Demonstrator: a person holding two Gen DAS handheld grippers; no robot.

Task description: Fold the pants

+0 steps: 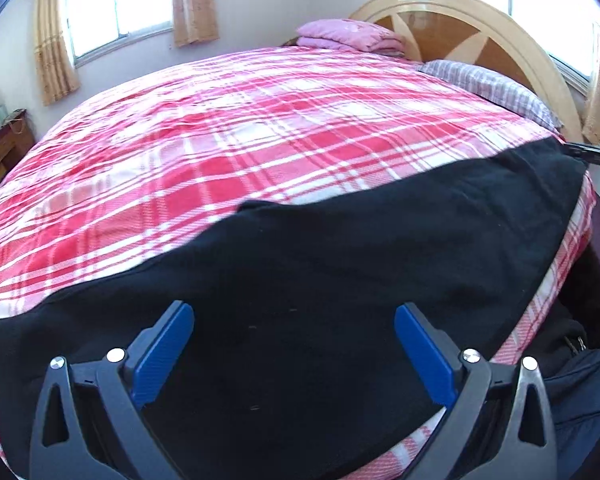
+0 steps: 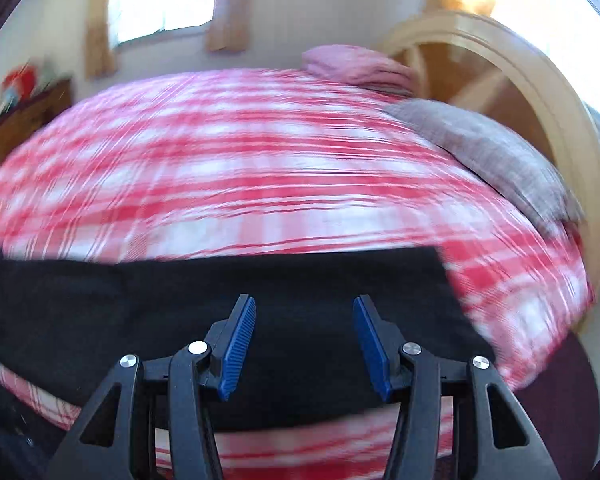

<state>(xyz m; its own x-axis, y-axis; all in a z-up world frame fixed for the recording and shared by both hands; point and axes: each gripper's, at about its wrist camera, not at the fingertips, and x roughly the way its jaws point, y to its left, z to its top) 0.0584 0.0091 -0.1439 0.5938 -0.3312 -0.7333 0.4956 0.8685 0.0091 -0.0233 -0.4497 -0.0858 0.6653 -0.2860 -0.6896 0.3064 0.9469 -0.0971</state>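
Left gripper (image 1: 294, 354): nearest the left wrist camera, black frame with blue pads (image 1: 162, 354), jaws spread wide, nothing between them, hovering over dark cloth. Right gripper (image 2: 304, 346): nearest the right wrist camera, same build, jaws parted about halfway, pads clear of the cloth beneath, nothing pinched; this view is smeared by motion. Bed (image 1: 228, 128): largest item, covered in a red-and-white plaid sheet, spreading ahead of both claws and out to either side. Pants (image 1: 340, 260): black, lying flat along the near edge of the bed directly under and just ahead of both claws; from the left claw they stretch away to the right, where the tip of the other claw shows at their far end; under the right claw (image 2: 260, 300) they run off to the left and end in a straight edge just right of the claw. Headboard (image 1: 480, 28): arched pale wood, far ahead and right. Checked pillow (image 1: 496, 84): grey-lilac, ahead right, against the headboard. Folded pink bedding (image 1: 352, 36): far ahead, beside the headboard. Curtained windows (image 1: 116, 4): far ahead left. Wooden cabinet (image 1: 0, 152): far left, small items on top, too small to identify.
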